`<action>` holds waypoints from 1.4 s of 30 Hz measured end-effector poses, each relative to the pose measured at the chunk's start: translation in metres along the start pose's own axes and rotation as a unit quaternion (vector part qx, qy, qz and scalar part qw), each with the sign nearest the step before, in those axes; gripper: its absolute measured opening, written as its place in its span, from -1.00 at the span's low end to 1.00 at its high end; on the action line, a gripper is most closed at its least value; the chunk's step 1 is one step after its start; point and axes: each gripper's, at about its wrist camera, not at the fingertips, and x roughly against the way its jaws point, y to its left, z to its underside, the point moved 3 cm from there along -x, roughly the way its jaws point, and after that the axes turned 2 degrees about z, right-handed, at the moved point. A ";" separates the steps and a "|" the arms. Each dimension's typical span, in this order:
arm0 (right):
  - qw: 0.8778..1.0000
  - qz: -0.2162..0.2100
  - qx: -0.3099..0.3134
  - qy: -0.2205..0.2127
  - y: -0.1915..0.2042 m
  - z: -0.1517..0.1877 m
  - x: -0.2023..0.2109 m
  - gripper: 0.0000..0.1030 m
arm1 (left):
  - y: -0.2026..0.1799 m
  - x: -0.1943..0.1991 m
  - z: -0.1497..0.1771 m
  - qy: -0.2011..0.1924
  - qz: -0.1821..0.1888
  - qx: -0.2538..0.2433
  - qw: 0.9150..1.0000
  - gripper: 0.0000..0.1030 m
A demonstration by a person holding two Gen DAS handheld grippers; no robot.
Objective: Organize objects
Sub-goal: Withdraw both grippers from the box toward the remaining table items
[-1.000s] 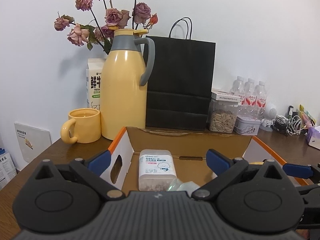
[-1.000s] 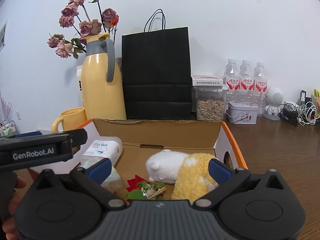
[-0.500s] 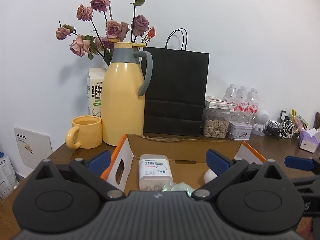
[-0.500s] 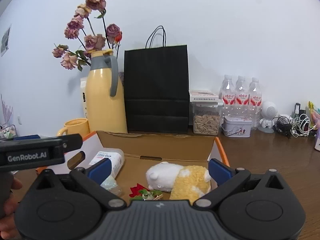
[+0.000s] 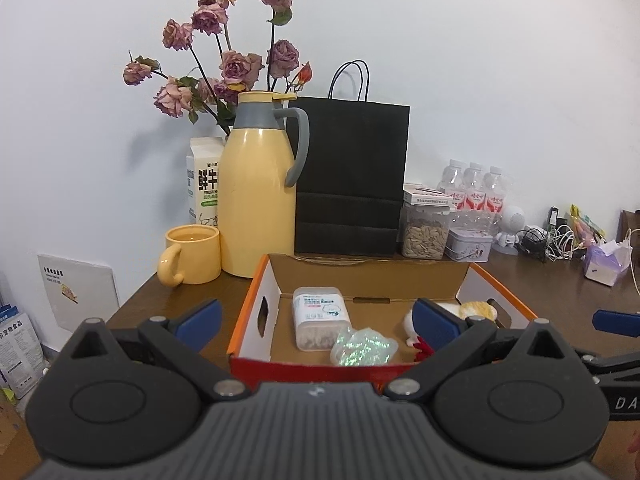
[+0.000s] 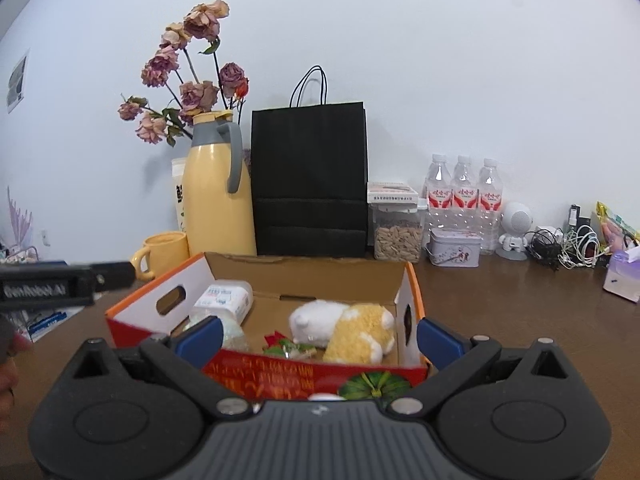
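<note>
Cardboard box [image 6: 304, 280] rim below both hand-held grippers, left [image 5: 316, 318], right [image 6: 318, 334]: jaws wide, empty; tabletop [image 6: 520, 320] bare rightward.

Your left tongs [image 5: 316, 314] and right tongs [image 6: 318, 330] look alike: black linkage arms with round hubs, silver pivot screws, a ribbed grey body, blue fingertip pads [image 5: 199, 317]. White "GenRobot.AI" lettering marks one side.

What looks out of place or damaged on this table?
Nothing looks spilled or damaged. Only the roses behind the yellow jug are wilted, and loose cables lie tangled at the table's right end.
</note>
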 end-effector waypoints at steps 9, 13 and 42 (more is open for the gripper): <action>0.999 0.009 0.005 0.036 -0.013 0.027 0.022 1.00 | 0.013 0.029 0.015 0.018 -0.010 -0.001 1.000 1.00; 0.998 0.010 0.007 0.062 -0.017 0.043 0.025 1.00 | 0.022 0.038 0.027 0.031 -0.015 0.003 0.999 1.00; 0.947 -0.215 0.148 0.187 0.007 0.085 -0.020 1.00 | 0.055 0.066 0.076 0.107 -0.006 0.026 0.994 1.00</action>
